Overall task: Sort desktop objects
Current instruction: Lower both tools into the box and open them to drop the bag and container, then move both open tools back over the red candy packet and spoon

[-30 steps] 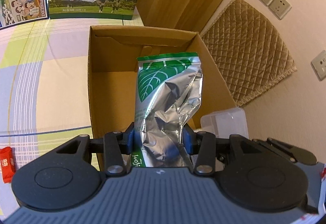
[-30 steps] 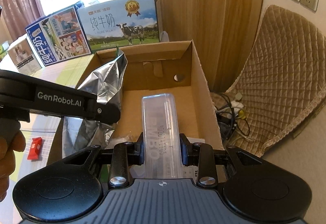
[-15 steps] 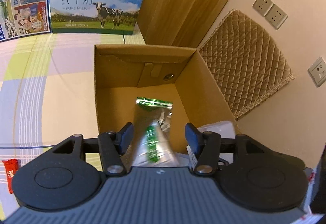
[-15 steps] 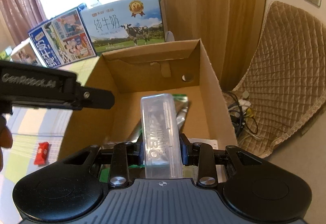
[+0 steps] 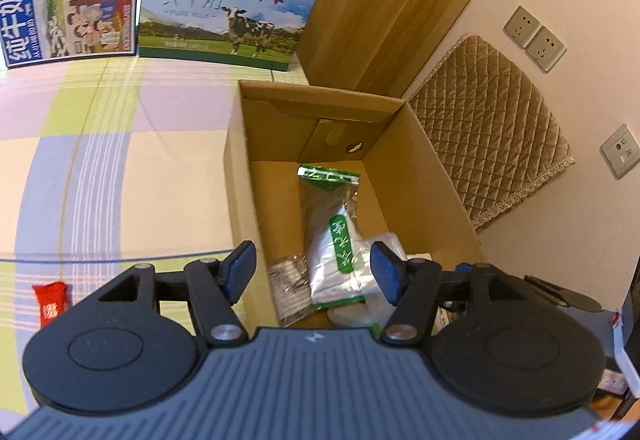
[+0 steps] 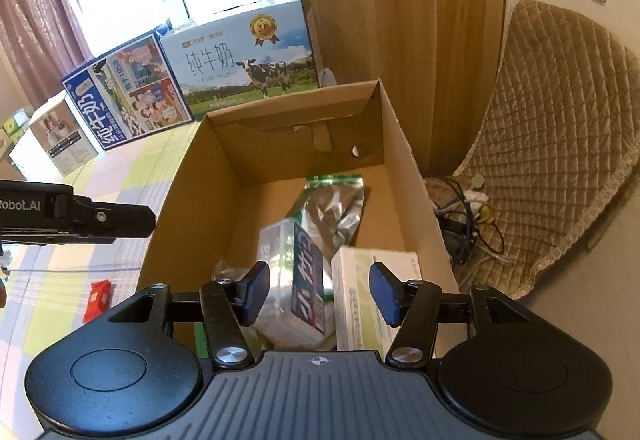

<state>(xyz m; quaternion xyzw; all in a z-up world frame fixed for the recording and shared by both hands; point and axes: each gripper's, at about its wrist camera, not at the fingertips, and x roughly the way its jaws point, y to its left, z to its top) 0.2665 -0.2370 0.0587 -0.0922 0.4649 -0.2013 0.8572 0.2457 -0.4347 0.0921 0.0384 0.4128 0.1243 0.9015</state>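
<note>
An open cardboard box point(image 5: 236, 176) point(image 6: 404, 160) stands on the checked tablecloth. A silver and green foil pouch point(image 5: 332, 228) point(image 6: 332, 204) lies flat on its floor. A clear plastic case point(image 6: 292, 272) lies tilted inside the box, beside a white carton point(image 6: 360, 300). My left gripper point(image 5: 312, 272) is open and empty above the box's near end. My right gripper point(image 6: 318, 290) is open and empty above the case. The left gripper's body point(image 6: 76, 218) shows at the left of the right wrist view.
A small red packet point(image 5: 50, 302) point(image 6: 98, 298) lies on the tablecloth left of the box. Milk cartons point(image 5: 224, 4) point(image 6: 248, 68) stand behind it. A quilted chair back point(image 6: 560, 144) and cables point(image 6: 460, 224) are to the right, by a wall with sockets.
My left gripper opened and the foil pouch dropped flat into the box. My right gripper opened and the clear case fell into the box.
</note>
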